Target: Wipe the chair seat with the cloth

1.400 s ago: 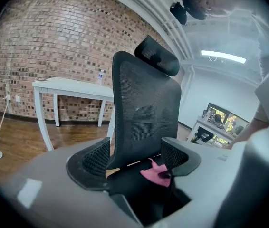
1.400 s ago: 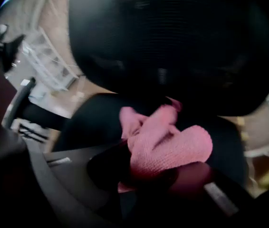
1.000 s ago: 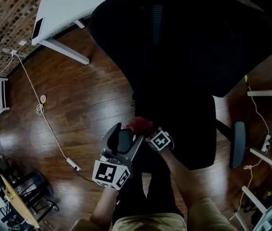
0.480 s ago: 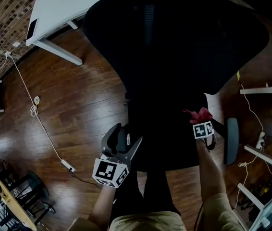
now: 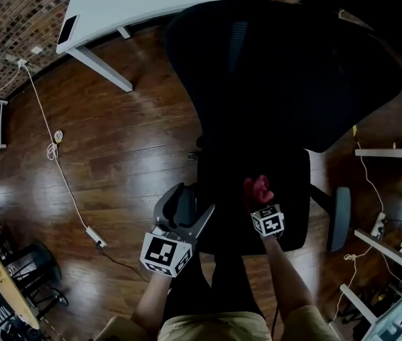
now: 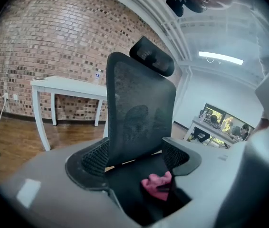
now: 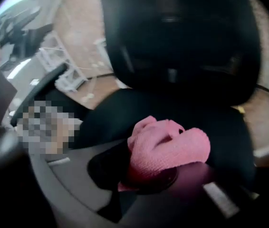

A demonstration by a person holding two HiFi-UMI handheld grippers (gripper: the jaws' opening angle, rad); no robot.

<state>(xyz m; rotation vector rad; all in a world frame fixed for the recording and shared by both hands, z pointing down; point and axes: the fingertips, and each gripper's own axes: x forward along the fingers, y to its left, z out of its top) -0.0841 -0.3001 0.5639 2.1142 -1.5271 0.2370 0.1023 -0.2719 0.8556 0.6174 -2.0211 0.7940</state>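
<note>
Your right gripper (image 5: 261, 199) pinches the pink cloth (image 5: 258, 187) against the middle of the chair seat (image 5: 290, 172) for wiping, while your left gripper (image 5: 190, 203) hangs spread and empty at its near left edge, out of the way.

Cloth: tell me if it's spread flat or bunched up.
Bunched up. The right gripper view shows the pink cloth as a crumpled wad clamped in the right gripper, over the seat, not laid flat.

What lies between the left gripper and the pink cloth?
Nothing but bare seat lies between the open left gripper and the cloth, which the right gripper clamps; the head view shows it.
</note>
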